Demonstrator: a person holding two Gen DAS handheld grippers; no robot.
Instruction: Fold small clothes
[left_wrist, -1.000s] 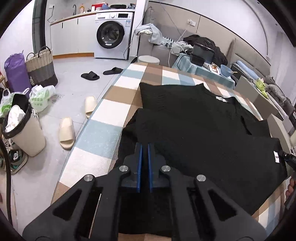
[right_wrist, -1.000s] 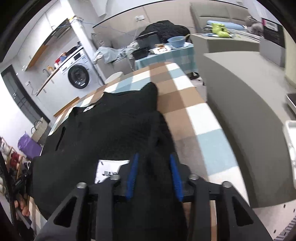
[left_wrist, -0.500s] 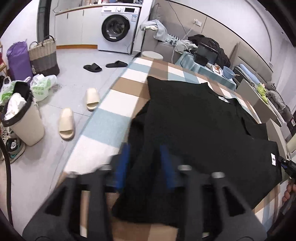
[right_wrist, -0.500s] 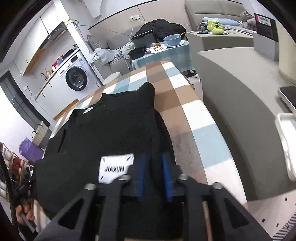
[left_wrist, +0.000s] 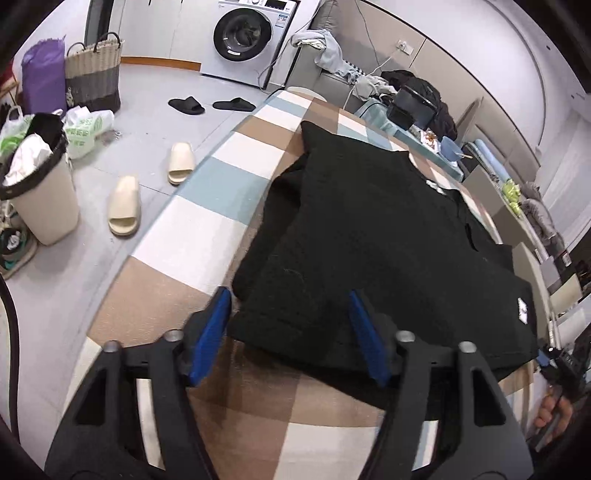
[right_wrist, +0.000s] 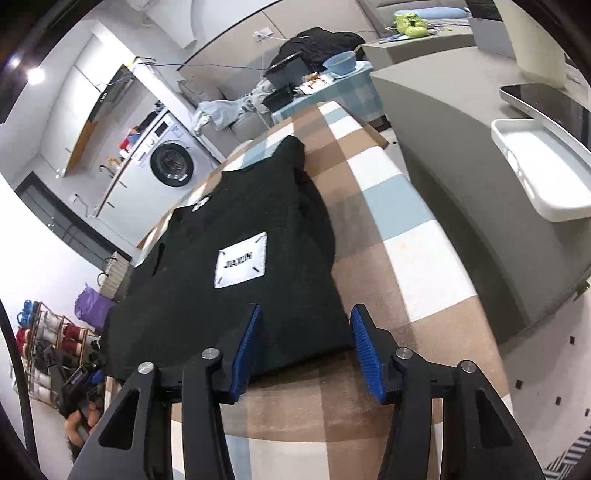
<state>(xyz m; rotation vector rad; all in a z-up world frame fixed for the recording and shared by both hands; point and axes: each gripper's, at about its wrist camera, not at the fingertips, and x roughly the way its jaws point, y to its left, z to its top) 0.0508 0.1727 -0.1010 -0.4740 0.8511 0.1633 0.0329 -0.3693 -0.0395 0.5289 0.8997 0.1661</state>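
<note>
Both tongs gape wide, holding nothing: left gripper (left_wrist: 290, 334) and right gripper (right_wrist: 308, 349) hover at the black sweater's (right_wrist: 236, 291) near edge.

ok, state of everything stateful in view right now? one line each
left gripper: open, holding nothing
right gripper: open, holding nothing
black garment: flat on the checked table, partly folded, white patch facing up
washing machine: door shut
trash bin: open top, full

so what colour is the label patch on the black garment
White with dark lettering, on the label patch of the black garment; clearest in the right wrist view.
</note>
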